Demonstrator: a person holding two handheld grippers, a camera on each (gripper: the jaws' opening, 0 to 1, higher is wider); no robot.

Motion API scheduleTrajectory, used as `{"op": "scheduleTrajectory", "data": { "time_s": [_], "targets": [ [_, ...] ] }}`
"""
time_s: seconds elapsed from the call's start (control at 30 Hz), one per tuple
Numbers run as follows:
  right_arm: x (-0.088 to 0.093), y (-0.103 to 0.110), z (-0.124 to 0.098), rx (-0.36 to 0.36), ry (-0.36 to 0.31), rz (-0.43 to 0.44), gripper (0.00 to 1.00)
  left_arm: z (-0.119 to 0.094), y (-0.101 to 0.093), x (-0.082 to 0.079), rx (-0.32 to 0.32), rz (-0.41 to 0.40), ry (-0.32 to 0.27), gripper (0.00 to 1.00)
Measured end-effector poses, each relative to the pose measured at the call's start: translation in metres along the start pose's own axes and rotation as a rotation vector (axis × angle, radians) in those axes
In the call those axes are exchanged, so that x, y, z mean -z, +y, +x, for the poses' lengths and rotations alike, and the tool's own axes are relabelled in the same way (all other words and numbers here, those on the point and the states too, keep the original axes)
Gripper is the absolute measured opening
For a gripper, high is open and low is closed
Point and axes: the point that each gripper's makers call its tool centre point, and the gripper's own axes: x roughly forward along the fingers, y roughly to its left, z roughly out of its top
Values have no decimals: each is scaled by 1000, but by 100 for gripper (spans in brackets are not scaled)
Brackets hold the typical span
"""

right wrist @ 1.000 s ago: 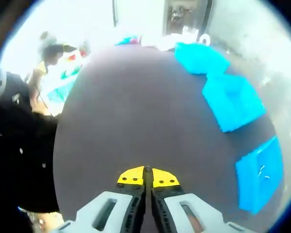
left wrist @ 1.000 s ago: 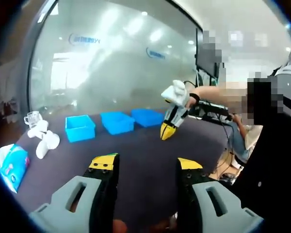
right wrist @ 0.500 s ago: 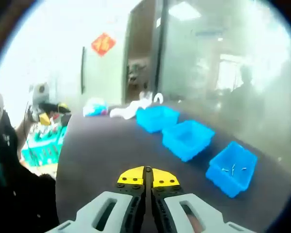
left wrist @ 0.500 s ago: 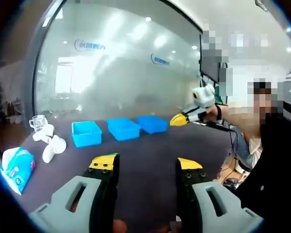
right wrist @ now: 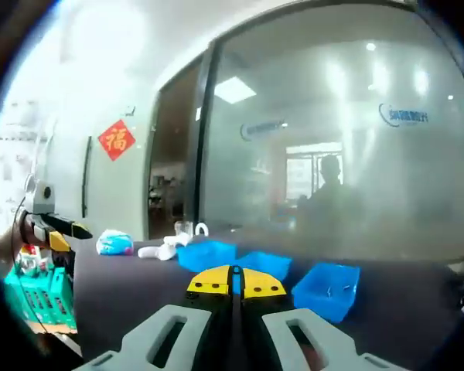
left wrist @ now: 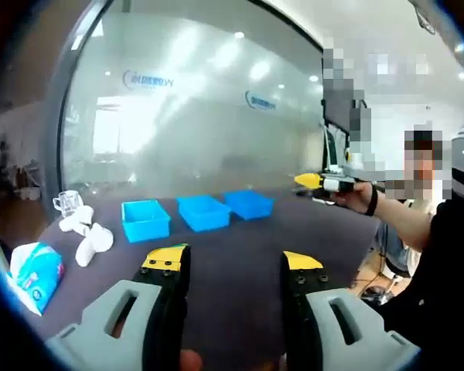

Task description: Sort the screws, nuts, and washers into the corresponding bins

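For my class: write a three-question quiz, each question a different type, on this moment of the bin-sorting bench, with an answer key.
1. True or false: the left tool has its jaws closed together.
2. How many blue bins stand in a row on the dark table?
3. Multiple choice: In the right gripper view, the right tool is A) wide open, B) shut with nothing visible between its tips, C) clamped on a bin.

Key: 1 false; 2 three; 3 B.

Tissue pack, white objects, dark table.
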Motion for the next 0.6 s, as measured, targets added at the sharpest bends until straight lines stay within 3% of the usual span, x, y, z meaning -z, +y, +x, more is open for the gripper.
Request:
{"op": "scheduleTrajectory", "data": {
  "time_s": [0.13,0.27,0.4,0.6],
  "targets": [
    [-1,-1,8,20,-13,-13,1,0,1,-1,-11,10,-1,45],
    [-1,0,30,17,-12,-26,1,0,-1,-2,-7,13,-1,45],
    [-5,5,56,14,-17,-35,1,0,-3,-2,-6,14,-1,45],
    [-1,-7,107,11,6,-26,1,-5,-4,-2,-11,15,-1,45]
  ]
}}
